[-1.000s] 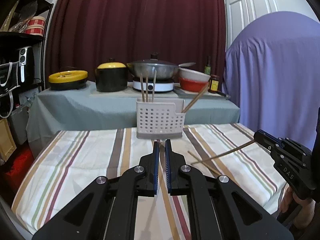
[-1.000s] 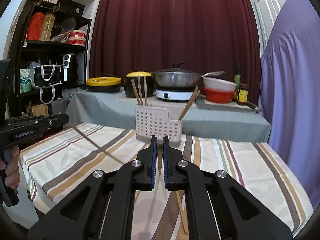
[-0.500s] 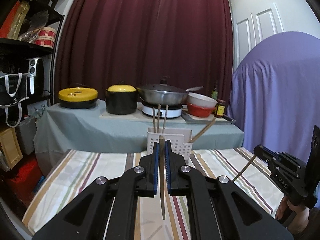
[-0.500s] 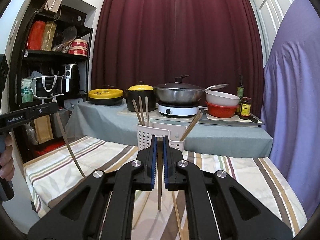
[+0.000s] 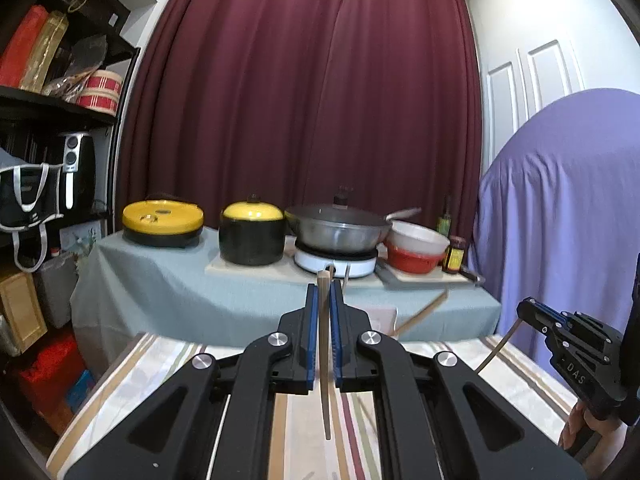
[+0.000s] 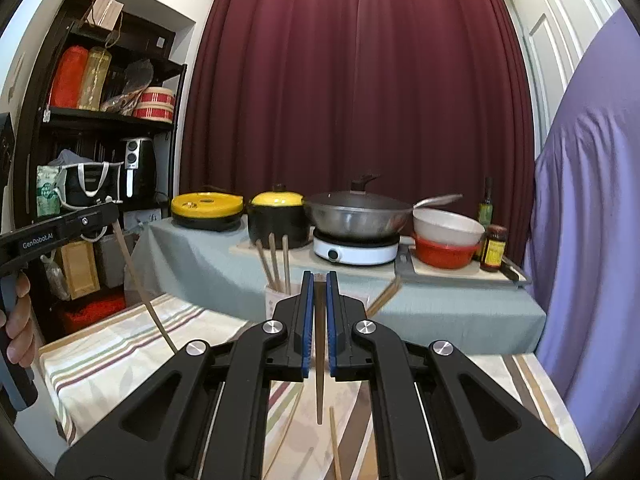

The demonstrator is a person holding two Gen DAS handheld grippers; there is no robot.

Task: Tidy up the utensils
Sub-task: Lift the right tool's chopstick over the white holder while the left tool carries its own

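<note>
the left gripper (image 5: 325, 300) is clamped on 1 wooden chopstick (image 5: 324, 360) that hangs tip-down over the striped tablecloth (image 5: 132, 368); the right gripper (image 6: 316, 292) pinches another chopstick (image 6: 319, 376) the same way; the white utensil holder (image 6: 276, 300) (mostly hidden behind the fingers) carries 3 upright chopsticks (image 6: 273, 260); 2 loose chopsticks (image 6: 334, 440) lie on the cloth below.

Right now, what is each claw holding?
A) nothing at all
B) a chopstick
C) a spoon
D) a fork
B: the left claw is shut on a thin wooden chopstick that hangs down between its blue pads, and the right claw grips another chopstick the same way.
</note>
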